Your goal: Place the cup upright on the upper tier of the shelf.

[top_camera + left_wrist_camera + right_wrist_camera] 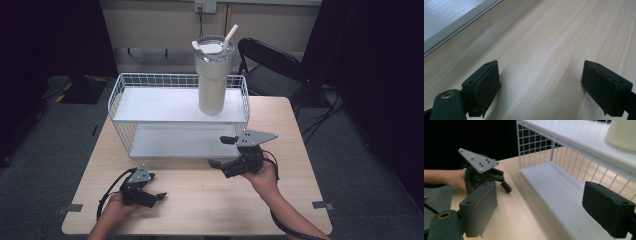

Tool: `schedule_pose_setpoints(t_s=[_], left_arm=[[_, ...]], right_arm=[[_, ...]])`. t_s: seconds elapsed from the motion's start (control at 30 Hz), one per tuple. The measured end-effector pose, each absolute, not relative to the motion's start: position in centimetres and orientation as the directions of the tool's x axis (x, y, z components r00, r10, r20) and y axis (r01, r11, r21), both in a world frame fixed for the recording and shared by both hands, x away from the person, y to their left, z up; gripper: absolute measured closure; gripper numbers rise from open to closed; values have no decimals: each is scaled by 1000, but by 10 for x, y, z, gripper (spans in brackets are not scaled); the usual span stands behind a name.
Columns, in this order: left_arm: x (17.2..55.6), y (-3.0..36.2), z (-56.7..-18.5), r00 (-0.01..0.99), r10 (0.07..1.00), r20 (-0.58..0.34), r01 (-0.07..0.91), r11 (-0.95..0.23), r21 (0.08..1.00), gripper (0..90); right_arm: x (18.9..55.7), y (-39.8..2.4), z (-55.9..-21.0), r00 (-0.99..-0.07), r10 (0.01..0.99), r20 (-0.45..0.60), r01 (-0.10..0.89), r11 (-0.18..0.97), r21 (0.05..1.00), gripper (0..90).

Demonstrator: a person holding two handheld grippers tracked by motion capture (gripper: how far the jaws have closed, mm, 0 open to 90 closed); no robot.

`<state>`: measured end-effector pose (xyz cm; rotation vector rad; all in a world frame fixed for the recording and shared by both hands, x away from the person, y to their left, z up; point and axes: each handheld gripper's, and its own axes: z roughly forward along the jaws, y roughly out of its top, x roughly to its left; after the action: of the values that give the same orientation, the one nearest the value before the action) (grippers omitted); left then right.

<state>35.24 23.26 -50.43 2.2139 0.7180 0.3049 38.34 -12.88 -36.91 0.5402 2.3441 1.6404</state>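
Pale wood tabletop [200,200] carries a white wire two-tier shelf [150,105]; on its top tier, toward the right end, stands a cream lidded tumbler [212,80], likely smooth, top-heavy, best gripped mid-body. Right tongs [222,150] gape empty before the shelf; left tongs [150,197] rest wide open, low.

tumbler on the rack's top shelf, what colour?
Cream tumbler with a clear lid and a white straw; the high view shows it best.

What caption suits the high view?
Two open hand-held grippers, left and right, hover over a table before a wire shelf holding a tumbler.
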Motion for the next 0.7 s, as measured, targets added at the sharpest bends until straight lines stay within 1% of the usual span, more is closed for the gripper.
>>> schedule_pose_setpoints(t_s=[0.13,0.37,0.57,0.7], left_arm=[[352,233,-504,812,583,-10,398,-542,741,147],[352,233,-504,812,583,-10,398,-541,740,147],[352,233,-504,812,583,-11,398,-541,741,147],[352,233,-504,812,583,-10,398,-541,741,147]], right_arm=[[381,-131,-383,-908,418,45,186,305,934,123],[374,-134,-412,-911,410,52,206,341,917,123],[371,-134,-438,-911,403,85,243,361,900,124],[369,-134,-454,-911,405,77,257,412,874,120]])
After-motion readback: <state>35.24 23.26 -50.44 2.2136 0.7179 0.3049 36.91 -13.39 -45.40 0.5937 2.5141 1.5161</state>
